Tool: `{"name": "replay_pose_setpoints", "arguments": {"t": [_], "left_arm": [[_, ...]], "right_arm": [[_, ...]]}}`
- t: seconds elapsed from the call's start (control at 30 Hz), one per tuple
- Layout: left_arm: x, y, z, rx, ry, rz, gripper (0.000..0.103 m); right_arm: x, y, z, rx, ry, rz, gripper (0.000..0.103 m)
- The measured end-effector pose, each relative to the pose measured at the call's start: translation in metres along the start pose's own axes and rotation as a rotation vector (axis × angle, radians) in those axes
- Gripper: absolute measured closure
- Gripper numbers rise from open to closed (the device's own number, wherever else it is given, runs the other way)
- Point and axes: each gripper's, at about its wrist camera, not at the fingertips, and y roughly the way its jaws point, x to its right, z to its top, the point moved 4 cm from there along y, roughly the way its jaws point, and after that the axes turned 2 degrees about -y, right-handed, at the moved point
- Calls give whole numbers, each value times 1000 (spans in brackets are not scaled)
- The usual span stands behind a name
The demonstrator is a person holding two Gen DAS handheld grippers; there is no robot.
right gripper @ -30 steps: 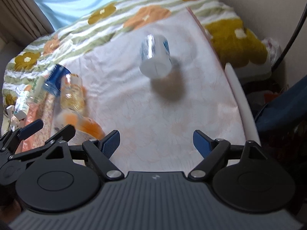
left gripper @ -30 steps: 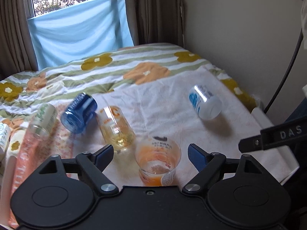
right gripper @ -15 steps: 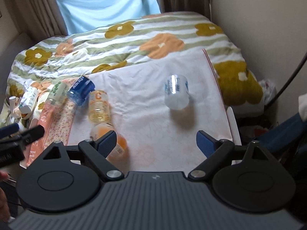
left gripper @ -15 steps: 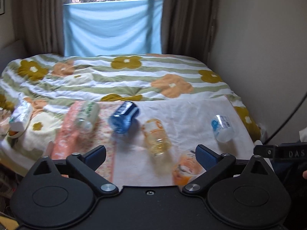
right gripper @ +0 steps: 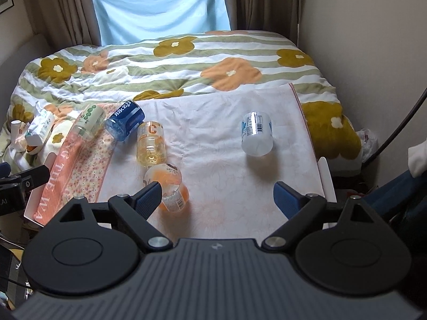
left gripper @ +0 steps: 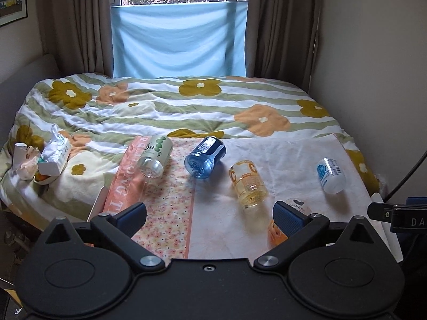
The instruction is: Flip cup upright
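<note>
Several plastic cups lie on a pale cloth (left gripper: 280, 157) (right gripper: 213, 122) on the bed. An orange cup (right gripper: 168, 186) (left gripper: 276, 233) stands near the front edge, partly behind my fingers. A yellow cup (left gripper: 248, 180) (right gripper: 150, 144), a blue cup (left gripper: 205, 157) (right gripper: 125, 120), a green-dotted cup (left gripper: 156, 156) (right gripper: 89, 120) and a white-and-blue cup (left gripper: 331, 175) (right gripper: 256, 137) lie on their sides. My left gripper (left gripper: 209, 213) is open and empty, pulled back over the front edge. My right gripper (right gripper: 217, 196) is open and empty, also back from the cups.
A floral duvet (left gripper: 186, 106) covers the bed behind the cloth. A tissue pack and small clutter (left gripper: 53, 154) sit at the far left. A wall (left gripper: 373, 66) runs along the right, with a black cable (right gripper: 400, 128) beside it. Curtains and a window are at the back.
Both grippers have pulled back and up from the cups, so the whole bed now shows. The orange cup stands free near the front edge. Both stay open.
</note>
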Motion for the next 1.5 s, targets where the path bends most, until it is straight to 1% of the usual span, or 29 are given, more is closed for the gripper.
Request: {"name": "replay_pose_setpoints", "arguments": {"t": [0.13, 0.5, 0.87, 1.5], "left_arm": [[-3, 0, -2, -13, -3, 1, 0], [-5, -2, -1, -7, 8, 7, 0], [4, -2, -2, -10, 19, -10, 0], [3, -1, -3, -10, 20, -9, 0]], "right_arm": [[-1, 0, -1, -8, 14, 3, 0], [-5, -2, -1, 0, 9, 4, 0], [-2, -6, 1, 4, 10, -6, 0], [-3, -5, 1, 4, 10, -4, 0]]}}
